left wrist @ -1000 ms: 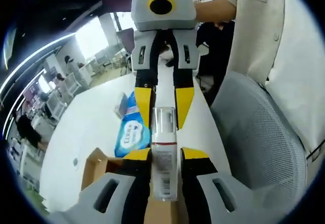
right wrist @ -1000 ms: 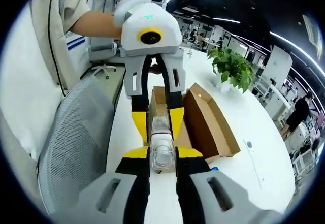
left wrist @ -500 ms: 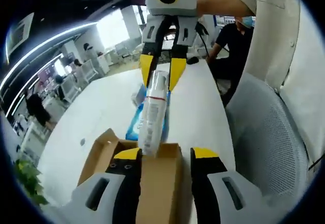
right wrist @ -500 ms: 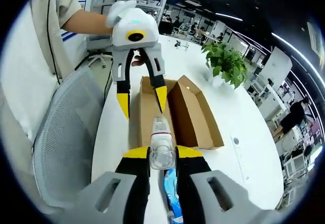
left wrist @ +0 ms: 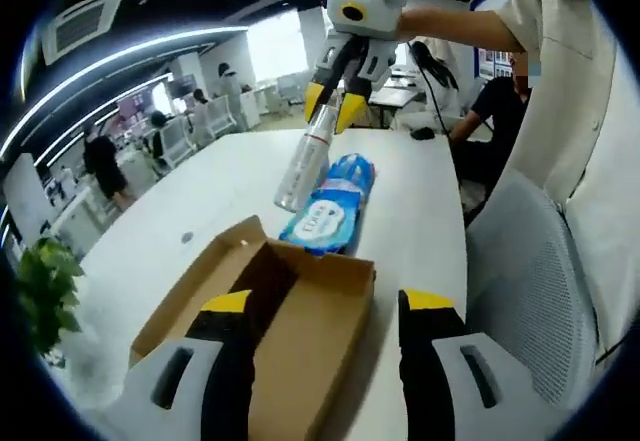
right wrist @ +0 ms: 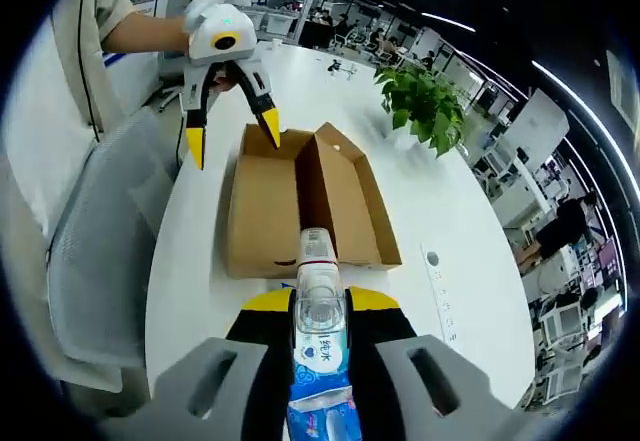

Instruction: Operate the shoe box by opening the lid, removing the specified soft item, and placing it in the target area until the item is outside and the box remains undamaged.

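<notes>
In the left gripper view, the left gripper (left wrist: pixel 325 311) hangs with its yellow-tipped jaws wide apart and nothing between them, just above the open cardboard shoe box (left wrist: pixel 290 331) on the white counter (left wrist: pixel 190 201). Beyond the box lies a blue pack of wipes (left wrist: pixel 330 206), flat on the counter. Farther off, the right gripper (left wrist: pixel 331 113), held in a person's hand, has its jaws clamped on the top end of a clear bottle (left wrist: pixel 300 166), which slants down toward the pack. A grey mesh chair (left wrist: pixel 525 271) stands to the right of the counter.

In the right gripper view, the right gripper (right wrist: pixel 318 306) holds the bottle (right wrist: pixel 318 286) between its jaws, directly above the pack of wipes (right wrist: pixel 320 381). The shoe box (right wrist: pixel 300 201) sits beyond, its lid folded open to the right. The left gripper (right wrist: pixel 232 133) hovers at the box's far left corner, jaws spread. A potted plant (right wrist: pixel 425 106) stands far right on the counter (right wrist: pixel 450 231).
</notes>
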Motion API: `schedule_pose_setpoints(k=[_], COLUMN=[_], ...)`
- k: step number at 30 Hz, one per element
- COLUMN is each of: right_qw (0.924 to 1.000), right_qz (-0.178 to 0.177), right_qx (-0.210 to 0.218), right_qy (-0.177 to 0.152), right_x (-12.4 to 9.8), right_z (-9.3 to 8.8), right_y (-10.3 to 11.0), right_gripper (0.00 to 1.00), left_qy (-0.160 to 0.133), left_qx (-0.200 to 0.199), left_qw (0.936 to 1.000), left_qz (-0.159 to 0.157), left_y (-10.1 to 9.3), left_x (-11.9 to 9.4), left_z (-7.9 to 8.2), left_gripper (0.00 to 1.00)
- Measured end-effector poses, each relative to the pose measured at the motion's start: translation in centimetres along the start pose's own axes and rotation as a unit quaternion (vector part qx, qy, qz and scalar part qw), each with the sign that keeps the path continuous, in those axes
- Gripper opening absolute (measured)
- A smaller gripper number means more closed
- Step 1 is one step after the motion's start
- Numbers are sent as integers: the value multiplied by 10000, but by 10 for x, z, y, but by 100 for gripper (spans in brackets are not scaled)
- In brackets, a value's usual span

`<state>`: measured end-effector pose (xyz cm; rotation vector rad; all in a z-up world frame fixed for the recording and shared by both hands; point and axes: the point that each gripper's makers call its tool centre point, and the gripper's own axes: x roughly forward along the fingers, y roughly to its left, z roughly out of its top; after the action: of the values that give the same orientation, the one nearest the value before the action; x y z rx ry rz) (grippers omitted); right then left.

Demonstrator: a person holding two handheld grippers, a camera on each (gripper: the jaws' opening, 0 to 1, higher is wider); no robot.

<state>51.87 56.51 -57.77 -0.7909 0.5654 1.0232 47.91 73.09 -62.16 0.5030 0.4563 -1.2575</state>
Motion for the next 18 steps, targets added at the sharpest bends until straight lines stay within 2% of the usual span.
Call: schedule_pose_setpoints(k=[8,13,18], right_qw=[9992,9977,9946], right_qz=[81,193,352], right_qx=[-93,-120,-132], right_qy=[378,645,972], right_x=[2,9,19], right_z=[-12,-23,-39], right_y=[-24,-40,-51], right_gripper=[15,16,16], left_qy=[-146,-60,-125], left_qx=[-512,-613,-770], left_qw=[9980,9968,9948], left_qz=[342,515,651], left_y=[12,17,23], left_x=[-14,-23,-31], left_z=[-9,-18,-20], left_gripper=[69,77,81])
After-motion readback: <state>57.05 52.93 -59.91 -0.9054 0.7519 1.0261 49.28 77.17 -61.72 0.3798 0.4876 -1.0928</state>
